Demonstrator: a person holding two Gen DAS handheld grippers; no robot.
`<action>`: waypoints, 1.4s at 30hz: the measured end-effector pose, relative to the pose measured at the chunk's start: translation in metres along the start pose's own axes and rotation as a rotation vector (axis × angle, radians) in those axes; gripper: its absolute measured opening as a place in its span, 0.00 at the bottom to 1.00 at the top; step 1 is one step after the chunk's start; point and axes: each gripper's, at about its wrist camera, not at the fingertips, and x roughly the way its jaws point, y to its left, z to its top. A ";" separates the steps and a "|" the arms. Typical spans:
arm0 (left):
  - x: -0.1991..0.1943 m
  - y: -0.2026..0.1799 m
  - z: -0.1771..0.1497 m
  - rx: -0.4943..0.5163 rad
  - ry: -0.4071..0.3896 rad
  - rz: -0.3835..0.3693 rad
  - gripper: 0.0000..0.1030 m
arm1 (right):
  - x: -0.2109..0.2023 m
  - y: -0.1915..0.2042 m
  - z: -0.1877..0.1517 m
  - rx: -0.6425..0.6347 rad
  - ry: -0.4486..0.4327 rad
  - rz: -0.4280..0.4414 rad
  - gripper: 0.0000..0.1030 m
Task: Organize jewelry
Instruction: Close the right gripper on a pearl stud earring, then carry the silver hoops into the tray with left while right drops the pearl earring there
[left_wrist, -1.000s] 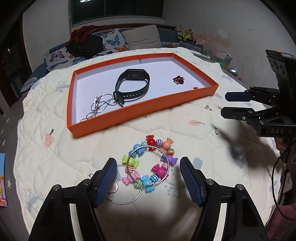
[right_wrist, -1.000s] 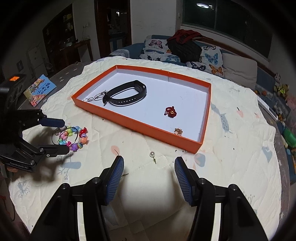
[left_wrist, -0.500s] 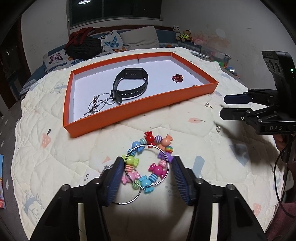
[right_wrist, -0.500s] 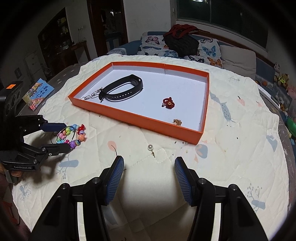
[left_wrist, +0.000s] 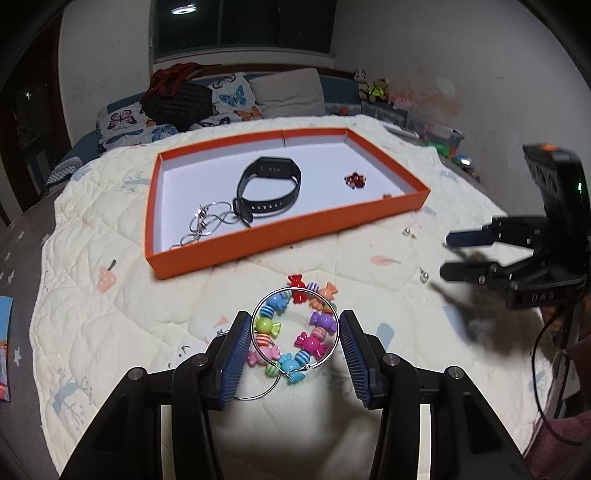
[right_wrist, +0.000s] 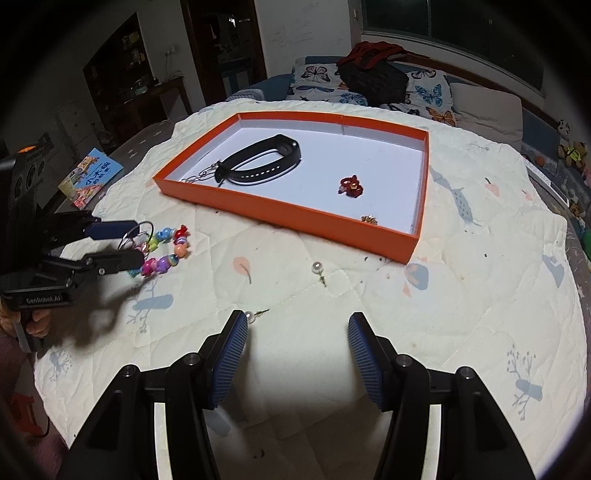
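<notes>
A colourful candy-bead bracelet (left_wrist: 295, 328) with silver hoop rings (left_wrist: 258, 395) lies on the quilted cloth. My left gripper (left_wrist: 294, 352) has closed in around it, its pads touching the hoop's sides; it also shows in the right wrist view (right_wrist: 122, 243). An orange tray (left_wrist: 295, 242) holds a black watch band (left_wrist: 269, 190), a silver chain (left_wrist: 207, 223), a red brooch (left_wrist: 355, 180) and a small gold piece (right_wrist: 369, 219). Two pearl studs (right_wrist: 317, 268) (right_wrist: 251, 316) lie before the tray. My right gripper (right_wrist: 297, 350) is open and empty just behind them.
A booklet (right_wrist: 90, 177) lies at the table's left edge. A sofa with butterfly cushions (left_wrist: 229, 99) and a dark bag (left_wrist: 177, 99) stands behind the table. Toys and boxes (left_wrist: 436, 129) sit at the far right.
My left gripper has narrowed from wide open until its pads sit around the bead bracelet. My right gripper has moved forward to the near pearl stud, staying open.
</notes>
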 end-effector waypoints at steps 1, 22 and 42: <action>-0.002 0.000 0.000 -0.007 -0.006 -0.001 0.50 | 0.000 0.001 0.000 0.000 0.001 0.006 0.61; -0.004 0.007 -0.010 -0.048 -0.012 -0.008 0.50 | 0.017 0.030 0.006 -0.121 0.059 0.017 0.21; -0.014 0.010 0.013 -0.056 -0.060 -0.004 0.50 | -0.009 0.021 0.017 -0.110 -0.026 -0.003 0.10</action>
